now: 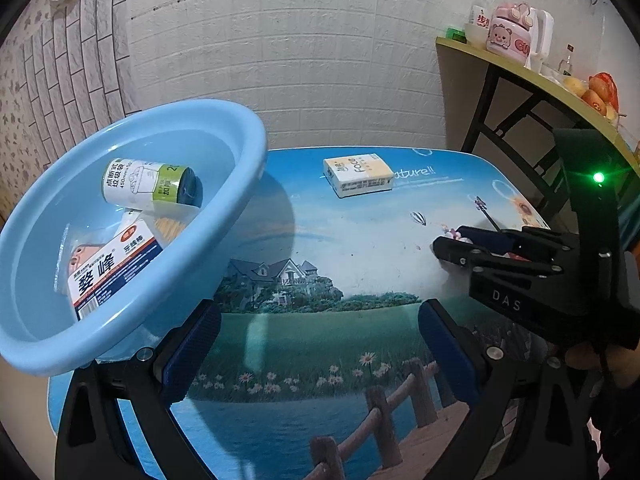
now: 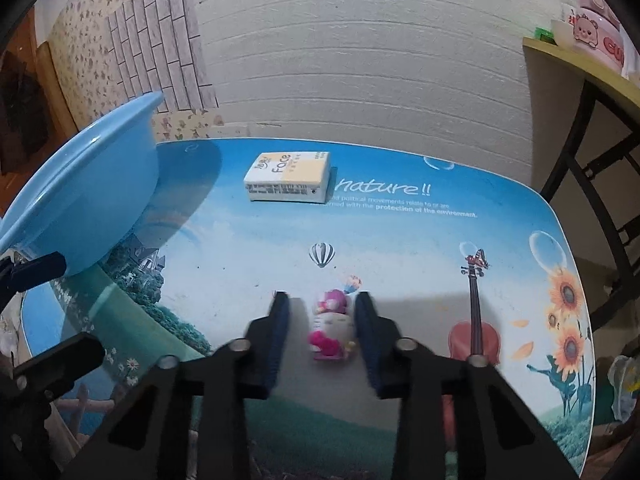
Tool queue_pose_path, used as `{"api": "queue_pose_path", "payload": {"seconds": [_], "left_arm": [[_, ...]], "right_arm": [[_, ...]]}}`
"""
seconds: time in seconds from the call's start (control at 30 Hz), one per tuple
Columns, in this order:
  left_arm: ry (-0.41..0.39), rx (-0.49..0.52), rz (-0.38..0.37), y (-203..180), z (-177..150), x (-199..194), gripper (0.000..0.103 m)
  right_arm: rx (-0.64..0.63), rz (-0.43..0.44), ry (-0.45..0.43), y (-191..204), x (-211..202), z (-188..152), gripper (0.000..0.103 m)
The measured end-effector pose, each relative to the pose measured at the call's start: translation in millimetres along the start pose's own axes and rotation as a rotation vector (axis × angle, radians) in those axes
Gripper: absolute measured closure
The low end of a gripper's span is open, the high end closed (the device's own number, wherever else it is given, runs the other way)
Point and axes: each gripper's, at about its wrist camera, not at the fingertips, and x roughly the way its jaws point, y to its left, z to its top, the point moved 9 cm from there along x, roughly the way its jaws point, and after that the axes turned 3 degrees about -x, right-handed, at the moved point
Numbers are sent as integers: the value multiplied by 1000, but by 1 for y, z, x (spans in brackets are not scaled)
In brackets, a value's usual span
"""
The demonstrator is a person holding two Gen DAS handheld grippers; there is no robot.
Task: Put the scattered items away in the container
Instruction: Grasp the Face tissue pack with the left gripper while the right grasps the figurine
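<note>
A pink and white cat toy figure [image 2: 332,326] lies on the picture-printed table [image 2: 240,248]. My right gripper [image 2: 320,300] straddles it, and in the left wrist view the right gripper [image 1: 448,242] has its fingers tight around the toy. A yellow and white tissue pack [image 1: 358,174] lies near the table's far edge. The light blue basin [image 1: 248,168] at the left holds a bin-bag roll [image 1: 148,186] and a printed packet [image 1: 112,268]. My left gripper [image 1: 320,344] is open over bare table, its left finger under the basin's rim.
A yellow-topped side table [image 1: 520,68] on black legs stands at the right, carrying a pink pot [image 1: 508,32], bottles and fruit. A white brick-pattern wall runs just behind the table. A person's hand [image 1: 592,360] holds the right gripper.
</note>
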Motion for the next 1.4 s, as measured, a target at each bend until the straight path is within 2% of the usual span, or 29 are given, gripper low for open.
{"api": "queue_pose_path", "payload": {"seconds": [0.13, 0.3, 0.53, 0.8, 1.13, 1.27, 1.33, 1.4], "left_arm": [[4, 2, 11, -4, 4, 4, 3], [18, -5, 8, -16, 12, 13, 3], [29, -49, 13, -41, 30, 32, 3], [58, -116, 44, -59, 47, 66, 3], [37, -168, 139, -45, 79, 105, 3], [53, -195, 151, -42, 83, 122, 4], [60, -212, 154, -40, 84, 128, 7], [80, -219, 154, -39, 81, 134, 19]], "right_arm": [[16, 19, -5, -4, -2, -2, 79], [24, -7, -18, -16, -8, -3, 79], [77, -71, -35, -58, -23, -6, 79], [134, -87, -49, -95, -31, -14, 79], [186, -81, -48, -111, -23, -19, 79], [201, -68, -48, -115, -23, -19, 79], [207, -57, -40, -115, -21, -19, 79], [209, -53, -29, -115, -20, -20, 79]]}}
